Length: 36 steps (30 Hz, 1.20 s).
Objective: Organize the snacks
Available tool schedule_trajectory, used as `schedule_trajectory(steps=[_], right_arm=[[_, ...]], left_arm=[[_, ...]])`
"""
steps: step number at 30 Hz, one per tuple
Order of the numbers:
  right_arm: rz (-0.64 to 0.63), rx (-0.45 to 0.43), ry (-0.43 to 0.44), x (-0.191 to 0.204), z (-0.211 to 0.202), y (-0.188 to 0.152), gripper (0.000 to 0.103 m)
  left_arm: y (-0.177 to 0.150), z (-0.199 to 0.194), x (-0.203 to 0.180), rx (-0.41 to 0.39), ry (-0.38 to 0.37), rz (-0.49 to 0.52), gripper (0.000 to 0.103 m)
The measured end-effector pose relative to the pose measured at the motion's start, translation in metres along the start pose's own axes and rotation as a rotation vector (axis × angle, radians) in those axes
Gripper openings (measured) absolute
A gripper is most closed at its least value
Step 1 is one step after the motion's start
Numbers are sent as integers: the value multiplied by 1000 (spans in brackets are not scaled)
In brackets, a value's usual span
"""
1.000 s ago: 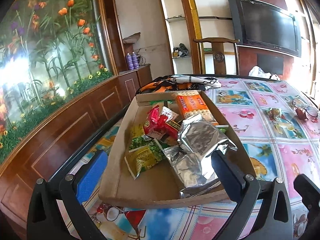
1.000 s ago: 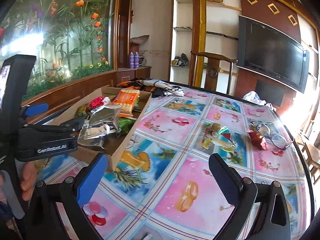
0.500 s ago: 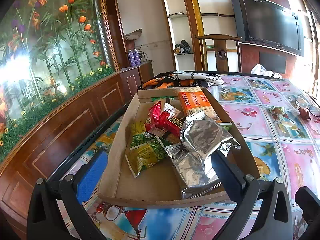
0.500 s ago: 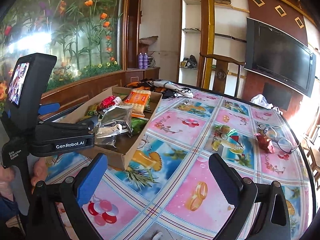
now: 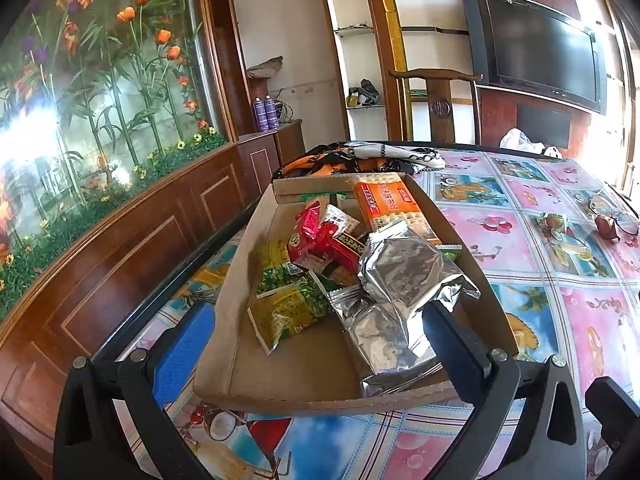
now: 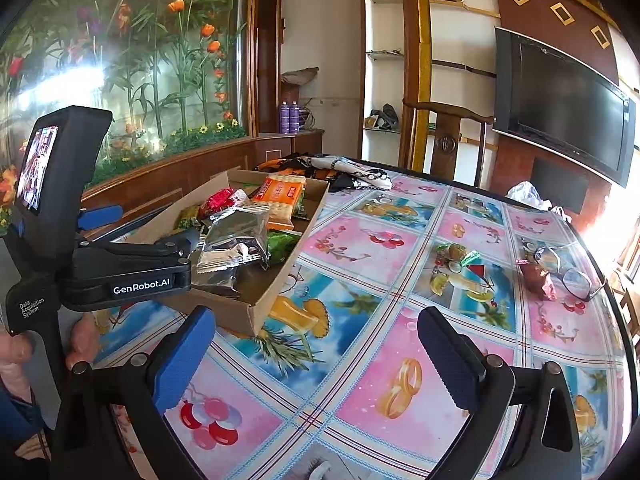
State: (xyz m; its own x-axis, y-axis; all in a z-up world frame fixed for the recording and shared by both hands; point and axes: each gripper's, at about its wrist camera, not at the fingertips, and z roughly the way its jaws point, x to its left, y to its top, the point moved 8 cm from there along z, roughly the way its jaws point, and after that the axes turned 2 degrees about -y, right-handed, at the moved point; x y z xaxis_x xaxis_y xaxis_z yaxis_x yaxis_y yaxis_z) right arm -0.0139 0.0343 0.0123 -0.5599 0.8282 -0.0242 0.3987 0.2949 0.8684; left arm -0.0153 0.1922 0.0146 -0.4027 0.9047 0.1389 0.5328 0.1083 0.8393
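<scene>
1. Left wrist view: your left gripper (image 5: 316, 344) hangs at the near end of the cardboard box (image 5: 280, 394), fingers spread wide with nothing between them. The right-hand finger (image 5: 448, 344) sits over the near silver foil bag (image 5: 384, 340), though I can't tell if it's touching.

2. Same view, and the box is well stocked: two foil bags, the upper one (image 5: 404, 268) lying on the lower, green-and-yellow packets (image 5: 288, 304), red packets (image 5: 324, 236) and an orange cracker pack (image 5: 386, 204) at the far end. It's a loose heap, not neat rows, so I'd judge gathering mostly done and tidying possibly still to come.

3. Still here: out on the flowered counter (image 5: 528, 292), well apart from the box, lie a green-wrapped item (image 5: 552, 222) and a dark red one (image 5: 606, 227) by a pair of glasses (image 5: 618, 216).

4. Right wrist view: your right gripper (image 6: 316, 348) hovers over bare counter (image 6: 360, 364) beside the box's near corner (image 6: 256, 312), fingers wide apart and carrying nothing.

5. Same view: the green-wrapped item (image 6: 460, 256) and the red one (image 6: 538, 278) sit on the counter, the red one just beside the glasses (image 6: 568, 272). If they're snacks, they're what's left for you, and I'd say the right side is nearer to them.

6. Your left gripper (image 6: 188, 240) shows here reaching in over the box, a hand (image 6: 82, 336) on its handle.
</scene>
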Motion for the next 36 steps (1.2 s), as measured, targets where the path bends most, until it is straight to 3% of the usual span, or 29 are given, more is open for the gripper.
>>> schedule_trajectory(steps=[36], right_arm=[[19, 3, 13, 1, -3, 1, 102]], left_arm=[[-3, 3, 1, 23, -8, -5, 103]])
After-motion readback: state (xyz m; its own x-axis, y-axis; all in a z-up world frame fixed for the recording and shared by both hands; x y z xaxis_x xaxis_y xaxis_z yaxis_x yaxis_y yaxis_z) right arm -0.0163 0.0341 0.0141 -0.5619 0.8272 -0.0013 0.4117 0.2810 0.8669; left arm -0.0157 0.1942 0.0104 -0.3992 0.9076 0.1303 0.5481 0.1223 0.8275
